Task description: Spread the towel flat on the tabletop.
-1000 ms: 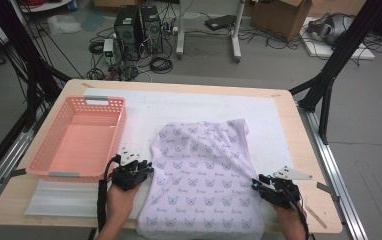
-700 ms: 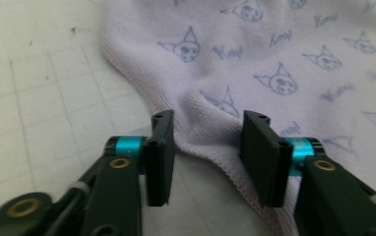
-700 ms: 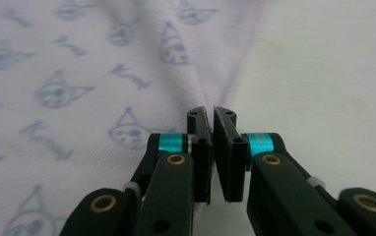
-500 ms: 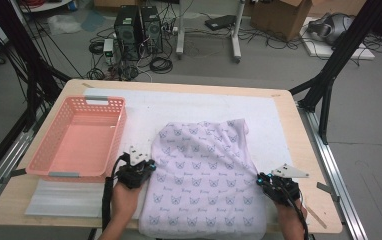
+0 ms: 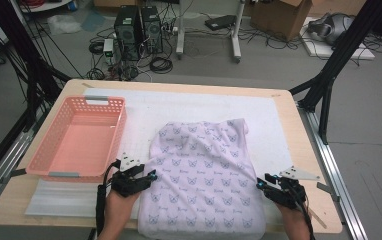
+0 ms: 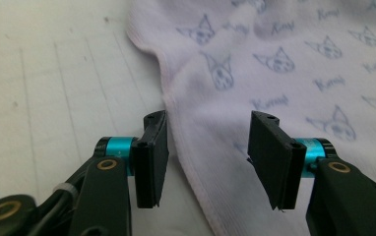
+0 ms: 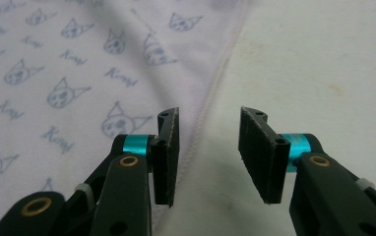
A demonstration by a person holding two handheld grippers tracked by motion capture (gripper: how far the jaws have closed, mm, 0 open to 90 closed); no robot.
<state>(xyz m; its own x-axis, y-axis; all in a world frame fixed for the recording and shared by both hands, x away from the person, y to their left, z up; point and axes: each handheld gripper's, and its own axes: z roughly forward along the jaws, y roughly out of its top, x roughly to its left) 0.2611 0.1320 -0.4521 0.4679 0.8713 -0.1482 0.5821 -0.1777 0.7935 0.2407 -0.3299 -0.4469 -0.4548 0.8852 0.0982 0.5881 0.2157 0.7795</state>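
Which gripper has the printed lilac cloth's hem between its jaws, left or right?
Both do: the left gripper straddles the lilac cat-print cloth's left hem, the right gripper its right hem. Both have just been opening; neither pinches the fabric.

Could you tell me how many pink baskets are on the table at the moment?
1. The pink basket sits on the table's left side, beside the printed cloth; nothing visible inside it.
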